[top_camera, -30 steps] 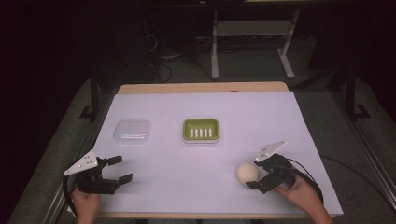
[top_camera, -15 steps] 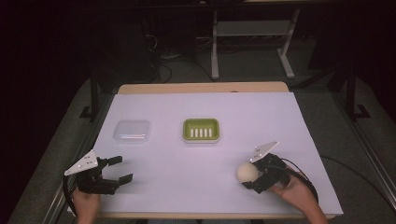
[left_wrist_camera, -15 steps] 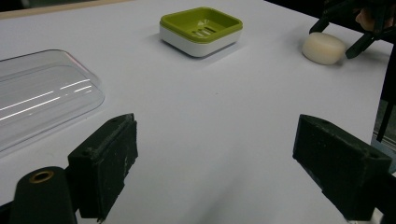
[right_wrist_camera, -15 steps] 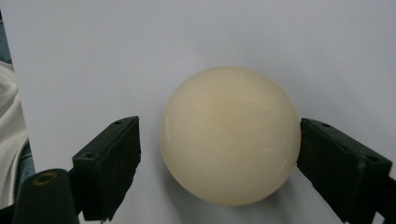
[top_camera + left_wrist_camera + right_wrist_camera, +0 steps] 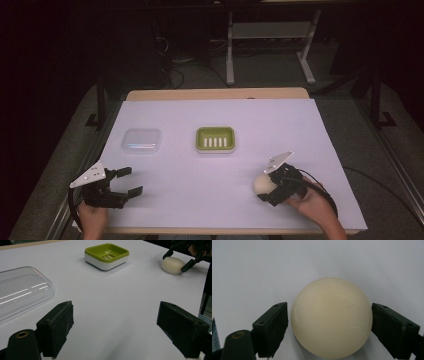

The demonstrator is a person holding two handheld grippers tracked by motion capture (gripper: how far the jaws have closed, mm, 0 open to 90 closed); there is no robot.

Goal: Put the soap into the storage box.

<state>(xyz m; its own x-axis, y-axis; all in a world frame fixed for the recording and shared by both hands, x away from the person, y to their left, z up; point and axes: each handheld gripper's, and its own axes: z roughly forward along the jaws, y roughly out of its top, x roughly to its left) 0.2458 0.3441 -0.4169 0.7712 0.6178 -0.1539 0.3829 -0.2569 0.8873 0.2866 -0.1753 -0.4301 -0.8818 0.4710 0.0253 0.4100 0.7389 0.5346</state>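
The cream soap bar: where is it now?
In the high view, the soap bar lies near the table's front right, between the right hand-held gripper jaws.

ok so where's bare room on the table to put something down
Free: the wide middle between the left gripper and the soap, and the far strip behind the green soap dish and clear lid. Crowded: around the right gripper.
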